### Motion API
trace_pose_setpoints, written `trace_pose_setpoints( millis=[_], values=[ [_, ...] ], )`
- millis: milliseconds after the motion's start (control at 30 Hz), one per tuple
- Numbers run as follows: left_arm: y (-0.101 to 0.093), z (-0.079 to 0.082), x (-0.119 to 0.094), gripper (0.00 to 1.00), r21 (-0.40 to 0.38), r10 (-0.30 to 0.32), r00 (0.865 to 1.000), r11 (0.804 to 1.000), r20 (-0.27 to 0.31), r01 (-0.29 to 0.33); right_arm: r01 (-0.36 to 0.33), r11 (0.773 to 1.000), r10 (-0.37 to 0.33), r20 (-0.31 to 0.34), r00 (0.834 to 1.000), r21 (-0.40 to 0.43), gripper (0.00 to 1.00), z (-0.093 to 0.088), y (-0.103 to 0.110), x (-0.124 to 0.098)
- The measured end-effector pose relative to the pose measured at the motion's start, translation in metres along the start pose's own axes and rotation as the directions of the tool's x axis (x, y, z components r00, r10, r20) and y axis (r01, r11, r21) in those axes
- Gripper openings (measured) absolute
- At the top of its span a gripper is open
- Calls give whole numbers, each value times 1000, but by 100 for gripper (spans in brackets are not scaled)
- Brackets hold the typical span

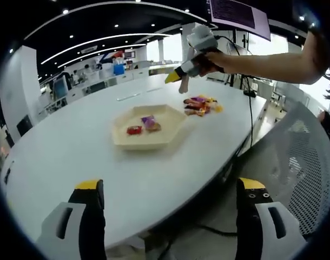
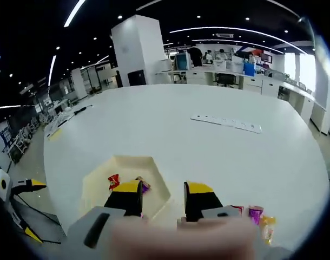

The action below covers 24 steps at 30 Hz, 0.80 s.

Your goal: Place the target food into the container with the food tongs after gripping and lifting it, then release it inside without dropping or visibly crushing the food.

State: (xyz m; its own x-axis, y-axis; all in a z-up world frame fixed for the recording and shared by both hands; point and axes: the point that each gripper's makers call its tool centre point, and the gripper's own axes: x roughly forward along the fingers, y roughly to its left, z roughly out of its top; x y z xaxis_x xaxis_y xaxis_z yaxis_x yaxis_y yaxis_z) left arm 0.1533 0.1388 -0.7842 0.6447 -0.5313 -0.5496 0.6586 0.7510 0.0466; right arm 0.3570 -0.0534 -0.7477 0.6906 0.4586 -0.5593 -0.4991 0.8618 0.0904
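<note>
White oval table [image 1: 73, 146], bearing:
- Cream hexagonal tray [image 1: 170, 116], holding red packet [image 1: 134, 130] and purple packet [image 1: 150, 123].
- Pile of wrapped snacks [image 1: 202, 105], just beside tray.

Left gripper [image 1: 167, 216]: low at table edge, jaws wide apart, nothing held.

Right gripper [image 2: 162, 203]: above tray and snack pile, jaws parted, gap clear; pale blurred tong-like object [image 2: 181, 238] beneath, unidentifiable.
</note>
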Motion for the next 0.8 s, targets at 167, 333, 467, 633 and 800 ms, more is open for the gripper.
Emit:
trace_pose_setpoints(
  millis=[167, 333, 467, 633, 800],
  values=[
    [-1, -2, 0, 99, -2, -4, 1000, 1000, -8, 4, 0, 1000, 0, -22, 1000, 10, 29, -16, -5, 2],
    [-4, -5, 1, 99, 15, -16, 999, 1000, -29, 16, -4, 1000, 4, -45, 999, 6, 29, -24, -8, 2],
    [-2, -4, 1, 99, 11, -8, 1000, 1000, -19, 8, -24, 999, 23, -64, 998, -22, 29, -30, -10, 3],
    [0, -5, 1, 99, 10, 1, 1000, 1000, -23, -1, -55, 994, 47, -90, 995, -94, 29, -40, -13, 6],
    [1, -6, 1, 99, 7, 2, 999, 1000, -32, -2, -64, 991, 51, -118, 992, -114, 28, -50, -22, 10]
  ],
)
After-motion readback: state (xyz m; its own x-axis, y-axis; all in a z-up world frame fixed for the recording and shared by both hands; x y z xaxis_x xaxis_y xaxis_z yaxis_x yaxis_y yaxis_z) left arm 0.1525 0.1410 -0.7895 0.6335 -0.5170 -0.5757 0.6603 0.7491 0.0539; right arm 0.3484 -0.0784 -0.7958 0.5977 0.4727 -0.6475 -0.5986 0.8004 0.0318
